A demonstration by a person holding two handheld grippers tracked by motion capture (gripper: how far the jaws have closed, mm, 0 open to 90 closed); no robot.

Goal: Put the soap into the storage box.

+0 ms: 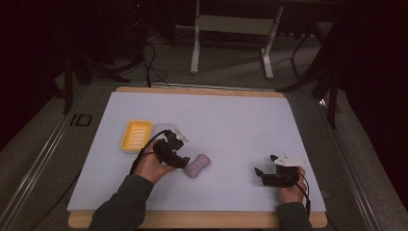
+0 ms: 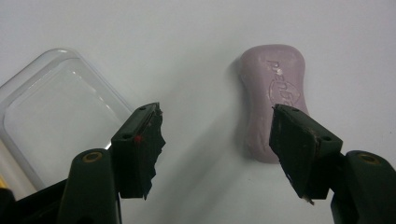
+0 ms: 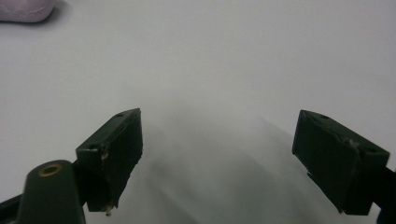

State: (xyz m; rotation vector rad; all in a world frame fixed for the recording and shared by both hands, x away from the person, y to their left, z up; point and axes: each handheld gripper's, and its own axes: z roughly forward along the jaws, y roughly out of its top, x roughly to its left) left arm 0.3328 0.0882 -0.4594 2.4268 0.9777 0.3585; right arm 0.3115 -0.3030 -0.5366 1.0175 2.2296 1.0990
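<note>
Covering most of the wooden bench [image 1: 192, 220] is a pale lilac-grey mat [image 1: 231, 125], with dark floor, cables and a white frame stand [image 1: 231, 29] across the top of the high view. Left of centre lies a yellow soap dish [image 1: 135, 135], a clear lid [image 2: 51, 116] just beside it. The purple soap bar [image 1: 198, 165] rests flat at mid-frame, just right of the left gripper [image 1: 182, 161], whose jaws stand apart around nothing. At lower right, the right gripper [image 1: 262, 175] sits well apart from the soap, jaws wide open over bare mat.
</note>
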